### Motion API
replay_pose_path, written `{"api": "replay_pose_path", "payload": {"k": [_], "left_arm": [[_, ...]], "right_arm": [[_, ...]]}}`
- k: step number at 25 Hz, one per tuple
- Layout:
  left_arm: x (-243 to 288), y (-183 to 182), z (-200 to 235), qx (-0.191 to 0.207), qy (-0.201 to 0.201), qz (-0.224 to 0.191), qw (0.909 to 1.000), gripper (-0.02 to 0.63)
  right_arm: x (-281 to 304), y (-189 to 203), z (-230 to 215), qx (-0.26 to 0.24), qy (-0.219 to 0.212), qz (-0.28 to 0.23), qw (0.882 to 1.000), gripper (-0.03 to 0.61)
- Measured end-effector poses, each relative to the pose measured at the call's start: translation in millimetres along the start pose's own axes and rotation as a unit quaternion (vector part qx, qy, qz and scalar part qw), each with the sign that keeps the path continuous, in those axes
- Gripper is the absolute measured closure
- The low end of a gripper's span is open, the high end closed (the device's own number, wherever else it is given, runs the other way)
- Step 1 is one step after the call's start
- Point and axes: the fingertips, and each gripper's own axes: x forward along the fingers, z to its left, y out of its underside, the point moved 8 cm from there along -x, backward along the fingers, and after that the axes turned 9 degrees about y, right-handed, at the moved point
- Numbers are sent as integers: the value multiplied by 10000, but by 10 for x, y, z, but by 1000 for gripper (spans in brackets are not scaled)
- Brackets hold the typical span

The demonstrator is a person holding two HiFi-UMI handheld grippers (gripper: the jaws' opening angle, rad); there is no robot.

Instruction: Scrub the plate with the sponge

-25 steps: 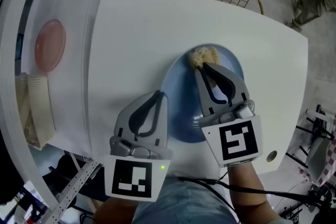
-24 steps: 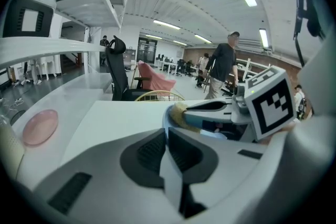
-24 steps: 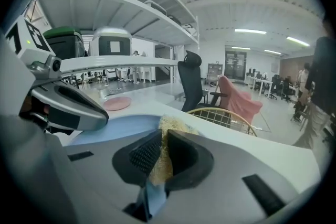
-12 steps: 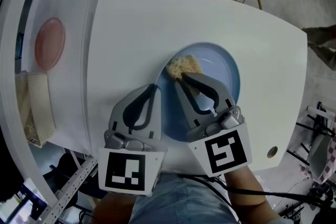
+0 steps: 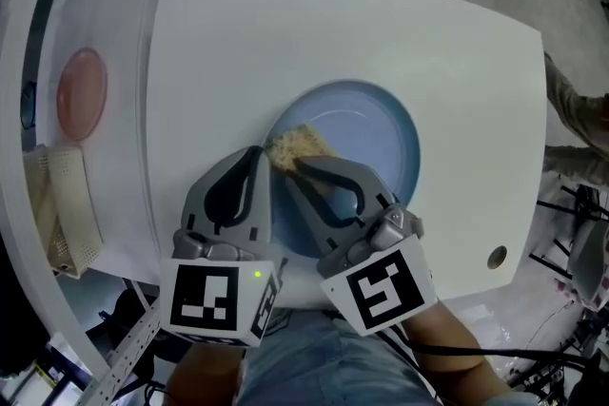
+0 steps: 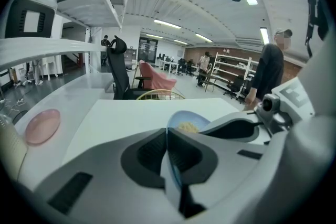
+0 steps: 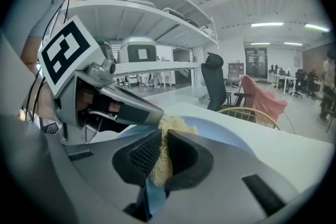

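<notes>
Head view: left gripper (image 5: 255, 157) grips the plate (image 5: 376, 140) at its rim, right gripper (image 5: 298, 166) pinches sponge (image 5: 297, 144) alongside.

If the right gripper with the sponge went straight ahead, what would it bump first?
Probably the left gripper: its tip sits right beside the sponge that the right gripper holds. Past that lie the blue plate rim and bare white table; depth is unclear.

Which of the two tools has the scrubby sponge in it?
The right tool has it: the yellowish sponge is pinched between its jaws, pressed on the blue plate. The left tool only grips the plate's edge.
</notes>
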Motion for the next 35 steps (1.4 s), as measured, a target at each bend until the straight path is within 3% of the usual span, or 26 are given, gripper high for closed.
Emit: {"api": "replay_pose_path", "payload": {"k": [20, 28, 35], "left_arm": [[-115, 47, -137, 258, -77, 34, 9996, 594], [-132, 75, -182, 361, -114, 77, 9993, 594], [-110, 106, -241, 450, -117, 168, 9988, 594]], "right_arm": [[-493, 427, 356, 170, -561, 310, 9978, 538], [-720, 704, 319, 351, -348, 638, 9967, 538], [-873, 870, 116, 645, 191, 910, 9936, 538]]}}
